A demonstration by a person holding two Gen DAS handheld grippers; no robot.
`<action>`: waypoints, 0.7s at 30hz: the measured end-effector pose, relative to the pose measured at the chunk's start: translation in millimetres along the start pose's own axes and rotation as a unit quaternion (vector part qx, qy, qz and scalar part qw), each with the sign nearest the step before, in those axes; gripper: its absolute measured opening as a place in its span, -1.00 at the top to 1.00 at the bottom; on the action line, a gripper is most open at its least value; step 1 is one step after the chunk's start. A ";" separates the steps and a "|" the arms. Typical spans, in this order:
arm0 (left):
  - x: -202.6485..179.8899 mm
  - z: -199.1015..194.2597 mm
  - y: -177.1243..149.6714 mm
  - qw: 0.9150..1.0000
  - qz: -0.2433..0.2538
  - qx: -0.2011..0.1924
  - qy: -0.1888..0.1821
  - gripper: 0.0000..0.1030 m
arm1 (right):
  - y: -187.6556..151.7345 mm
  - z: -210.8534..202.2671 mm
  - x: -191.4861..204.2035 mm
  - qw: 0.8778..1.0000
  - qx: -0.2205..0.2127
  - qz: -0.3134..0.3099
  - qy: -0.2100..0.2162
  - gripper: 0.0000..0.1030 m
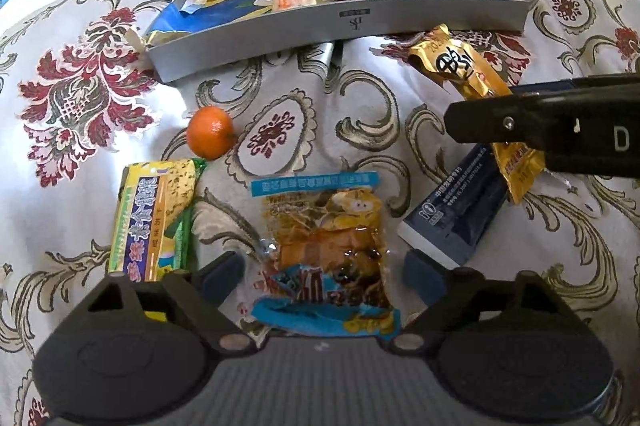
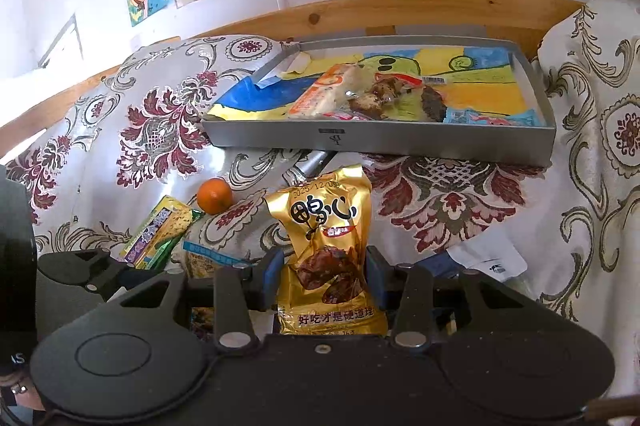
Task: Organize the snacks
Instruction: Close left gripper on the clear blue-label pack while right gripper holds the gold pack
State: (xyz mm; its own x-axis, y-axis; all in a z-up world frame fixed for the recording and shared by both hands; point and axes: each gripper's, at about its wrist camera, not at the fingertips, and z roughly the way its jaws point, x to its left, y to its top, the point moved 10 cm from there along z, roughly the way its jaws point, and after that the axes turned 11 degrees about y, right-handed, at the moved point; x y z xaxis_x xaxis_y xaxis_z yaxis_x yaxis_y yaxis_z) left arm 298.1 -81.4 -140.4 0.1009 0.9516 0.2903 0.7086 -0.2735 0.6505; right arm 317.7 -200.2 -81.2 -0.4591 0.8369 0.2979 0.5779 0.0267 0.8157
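Right gripper (image 2: 324,276) is clamped on the gold snack pouch (image 2: 326,246), held upright above the patterned cloth (image 2: 460,205), short of the grey tray (image 2: 384,141) at the far edge. Risk: the slick foil could slide out, or the pouch's hanging end could catch the tray's near wall. Left gripper (image 1: 322,278) is spread wide over the blue-edged snack pack (image 1: 326,258), empty. Nearby mandarin (image 1: 210,137) may roll if nudged.

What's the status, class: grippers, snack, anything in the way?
Right gripper shut on gold packet, lifted. Left gripper open over blue-edged packet. Tray ahead holds two snacks; path looks clear.
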 end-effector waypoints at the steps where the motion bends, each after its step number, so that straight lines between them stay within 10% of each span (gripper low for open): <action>1: 0.5 -0.8 -0.2 1.000 -0.001 -0.001 0.001 -0.68 | 0.0 0.0 -0.1 1.000 0.000 0.000 0.000 0.12; 21: 3.4 -10.6 -1.4 0.999 -0.027 -0.005 -0.024 -0.10 | 0.2 -0.5 3.5 1.000 0.001 -0.006 0.003 0.12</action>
State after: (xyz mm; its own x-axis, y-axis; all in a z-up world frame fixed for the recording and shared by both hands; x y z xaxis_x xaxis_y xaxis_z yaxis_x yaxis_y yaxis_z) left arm 290.1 -79.2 -132.9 0.0961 0.9707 0.2204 0.7074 -0.2224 0.6709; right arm 315.9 -197.6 -79.7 -0.4695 0.8338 0.2904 0.5733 0.0377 0.8185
